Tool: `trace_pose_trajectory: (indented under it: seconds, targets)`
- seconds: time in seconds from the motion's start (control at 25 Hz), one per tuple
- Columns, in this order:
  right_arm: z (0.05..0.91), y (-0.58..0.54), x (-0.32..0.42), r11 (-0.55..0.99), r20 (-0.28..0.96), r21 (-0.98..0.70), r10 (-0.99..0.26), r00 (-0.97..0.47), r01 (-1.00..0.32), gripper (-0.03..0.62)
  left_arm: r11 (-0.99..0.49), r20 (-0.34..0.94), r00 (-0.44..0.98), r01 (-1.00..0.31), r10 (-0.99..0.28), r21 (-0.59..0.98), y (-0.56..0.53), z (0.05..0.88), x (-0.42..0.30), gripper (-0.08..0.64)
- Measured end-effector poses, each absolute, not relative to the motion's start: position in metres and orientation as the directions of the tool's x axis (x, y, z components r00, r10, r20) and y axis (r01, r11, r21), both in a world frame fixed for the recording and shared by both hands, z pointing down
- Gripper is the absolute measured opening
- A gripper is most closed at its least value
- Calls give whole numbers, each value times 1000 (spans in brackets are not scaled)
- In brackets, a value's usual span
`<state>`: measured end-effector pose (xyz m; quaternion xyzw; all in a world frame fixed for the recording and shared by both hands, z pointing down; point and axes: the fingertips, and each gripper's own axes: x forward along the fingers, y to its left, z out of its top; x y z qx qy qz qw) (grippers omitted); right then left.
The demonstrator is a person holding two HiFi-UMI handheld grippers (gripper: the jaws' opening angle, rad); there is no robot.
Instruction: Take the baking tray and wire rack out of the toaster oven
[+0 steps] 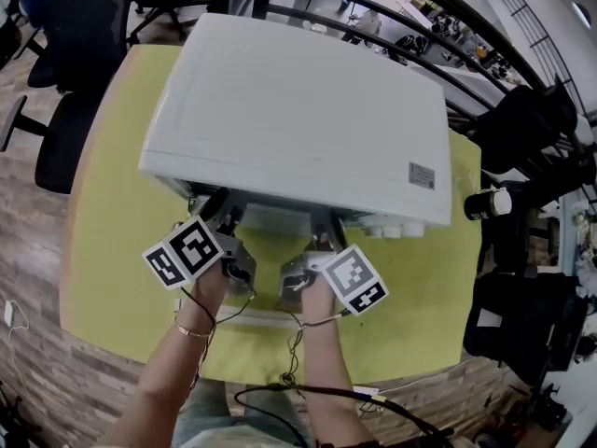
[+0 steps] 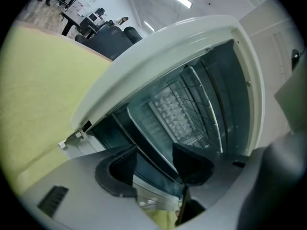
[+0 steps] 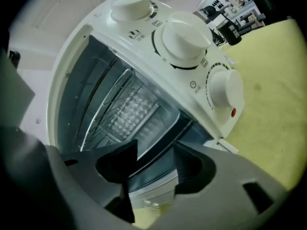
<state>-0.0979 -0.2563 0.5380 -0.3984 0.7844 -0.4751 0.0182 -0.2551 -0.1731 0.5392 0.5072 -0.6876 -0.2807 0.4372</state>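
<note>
I have both grippers up against the open front of the white toaster oven (image 1: pixel 298 110), which stands on the yellow-green table (image 1: pixel 112 231). From the head view, the left hand (image 1: pixel 210 286) and right hand (image 1: pixel 322 299) sit side by side just under the oven's front edge. Each marker cube (image 1: pixel 184 250) is turned up toward me, and the fingertips are tucked out of sight beneath the oven's top.

On the left gripper (image 2: pixel 158 159) the fingers are released and stand well apart, pressing on nothing. The dark glass door (image 2: pixel 146 147) hangs open, and its edge runs across the gap between them. Past the fingertips, deeper in the cavity, the wire rack (image 2: pixel 204 104) is in its slot. Right beside the rack's wires is a dimpled metal surface that I take to be the baking tray (image 2: pixel 175 114).

The right gripper (image 3: pixel 153 164) is the same: fingers released, spread, and empty, with the door's edge and its pale handle strip showing in the gap. Ahead of these fingers I see the rack's wires and the dimpled sheet from the other side, both fully inside the oven. Off to the outer side of the right fingers is the control panel with its three white knobs (image 3: pixel 184 35). Beyond the panel, a dark container (image 3: pixel 230 30) stands on the table near its edge.

Neither gripper touches the rack or the tray; both sit well beyond the fingertips.
</note>
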Motion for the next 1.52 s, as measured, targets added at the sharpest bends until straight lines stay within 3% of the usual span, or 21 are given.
trace_pose_trajectory:
  seconds: [1.12, 1.2, 1.32, 1.4, 1.52]
  targets:
    - [549, -293, -126, 185, 350, -788, -651, -674, -588, 239, 304, 286, -106, -407, -952, 861, -217, 547, -273, 219]
    - [551, -294, -125, 177, 360, -786, -649, -671, -593, 216, 309, 290, -110, -402, -951, 862, -217, 548, -273, 216]
    - [554, -295, -123, 161, 378, -782, -646, -663, -602, 170, 324, 300, -122, -385, -946, 864, -215, 551, -276, 176]
    - [555, -295, -123, 157, 381, -783, -645, -663, -602, 170, 329, 303, -127, -373, -944, 868, -214, 553, -277, 133]
    - [555, -294, -125, 156, 382, -781, -645, -661, -604, 170, 333, 307, -128, -370, -943, 867, -213, 554, -279, 124]
